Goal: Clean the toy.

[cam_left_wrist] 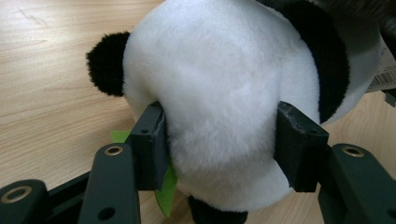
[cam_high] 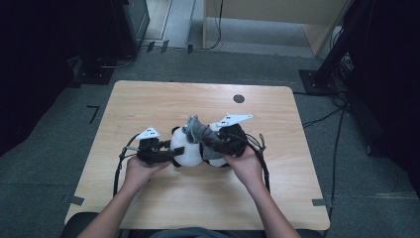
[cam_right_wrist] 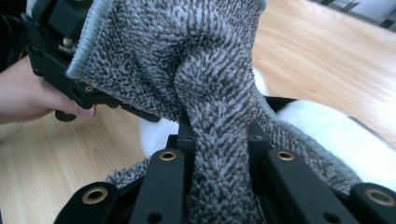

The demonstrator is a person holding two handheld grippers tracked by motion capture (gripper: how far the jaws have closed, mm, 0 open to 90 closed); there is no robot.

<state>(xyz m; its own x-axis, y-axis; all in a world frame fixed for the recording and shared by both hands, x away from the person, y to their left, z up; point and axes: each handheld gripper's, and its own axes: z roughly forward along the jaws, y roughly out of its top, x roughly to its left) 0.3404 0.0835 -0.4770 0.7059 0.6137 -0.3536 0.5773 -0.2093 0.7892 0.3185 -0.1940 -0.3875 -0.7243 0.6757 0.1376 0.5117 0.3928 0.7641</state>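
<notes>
A black-and-white panda plush [cam_high: 187, 149] lies in the middle of the wooden table [cam_high: 198, 198]. My left gripper [cam_high: 173, 153] comes in from its left. In the left gripper view the two pads [cam_left_wrist: 152, 135] press into the white body of the panda [cam_left_wrist: 219, 84], one on each side. A green felt piece [cam_left_wrist: 166, 189] pokes out beneath the plush. My right gripper [cam_high: 215, 141] is shut on a grey knitted cloth [cam_high: 198, 130], which stands up over the panda. In the right gripper view, the cloth [cam_right_wrist: 210, 70] runs up from between the jaws of the right gripper [cam_right_wrist: 222, 135].
A round hole [cam_high: 238, 98] sits in the far part of the tabletop. A printed tag [cam_left_wrist: 383, 74] hangs at the panda's side. Cables trail from both grippers. Dark equipment stands on the floor around the table, beyond its edges.
</notes>
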